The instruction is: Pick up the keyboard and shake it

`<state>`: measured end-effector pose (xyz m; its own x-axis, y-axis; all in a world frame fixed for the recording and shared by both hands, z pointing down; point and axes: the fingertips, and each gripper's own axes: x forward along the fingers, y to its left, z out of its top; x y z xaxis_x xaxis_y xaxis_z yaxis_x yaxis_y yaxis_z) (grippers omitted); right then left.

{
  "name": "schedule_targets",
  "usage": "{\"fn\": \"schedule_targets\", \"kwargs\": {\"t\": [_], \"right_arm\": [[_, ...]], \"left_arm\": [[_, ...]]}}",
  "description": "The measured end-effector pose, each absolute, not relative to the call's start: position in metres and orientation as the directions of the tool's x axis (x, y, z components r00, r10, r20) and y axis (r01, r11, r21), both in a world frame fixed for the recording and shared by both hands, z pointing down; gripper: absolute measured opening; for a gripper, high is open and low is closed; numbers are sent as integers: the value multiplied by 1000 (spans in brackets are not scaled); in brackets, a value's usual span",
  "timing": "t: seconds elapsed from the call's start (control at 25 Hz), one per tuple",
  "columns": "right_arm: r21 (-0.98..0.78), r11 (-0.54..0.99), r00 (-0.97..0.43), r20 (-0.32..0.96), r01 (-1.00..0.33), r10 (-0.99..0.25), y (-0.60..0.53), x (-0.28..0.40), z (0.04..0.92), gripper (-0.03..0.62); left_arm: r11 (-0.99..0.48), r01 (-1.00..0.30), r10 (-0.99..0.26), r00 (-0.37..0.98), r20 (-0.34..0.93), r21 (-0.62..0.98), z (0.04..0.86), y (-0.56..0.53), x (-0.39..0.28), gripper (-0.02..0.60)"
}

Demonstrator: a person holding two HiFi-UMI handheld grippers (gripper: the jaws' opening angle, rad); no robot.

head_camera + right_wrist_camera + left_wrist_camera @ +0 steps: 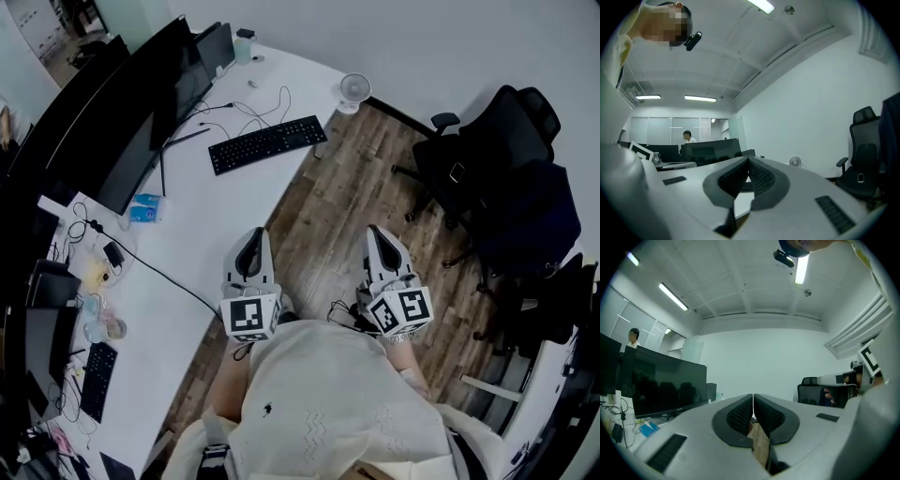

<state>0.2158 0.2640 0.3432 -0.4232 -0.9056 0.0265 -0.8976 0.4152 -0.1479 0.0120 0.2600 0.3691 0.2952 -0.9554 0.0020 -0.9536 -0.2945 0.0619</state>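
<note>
The left tongs (251, 239) and the right tongs (380, 236) were held level and side by side. The left pair was at the edge of a white curved table (211, 234), the right pair over a brown wood-plank floor (323, 216). Both pairs of jaws were pressed together, with nothing gripped between them. The flat black computer keyboard (267, 143) was seen lying on the table, well ahead of the tongs, untouched. A wide dark monitor (141, 122) was seen further left of it.
</note>
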Motion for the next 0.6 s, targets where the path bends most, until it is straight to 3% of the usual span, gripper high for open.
{"fn": "schedule_targets", "kwargs": {"t": [0.6], "right_arm": [[-188, 424, -439, 49, -886, -897, 221, 178, 353, 2]], "left_arm": [[-211, -971, -976, 216, 30, 111, 385, 237, -50, 18]]}}
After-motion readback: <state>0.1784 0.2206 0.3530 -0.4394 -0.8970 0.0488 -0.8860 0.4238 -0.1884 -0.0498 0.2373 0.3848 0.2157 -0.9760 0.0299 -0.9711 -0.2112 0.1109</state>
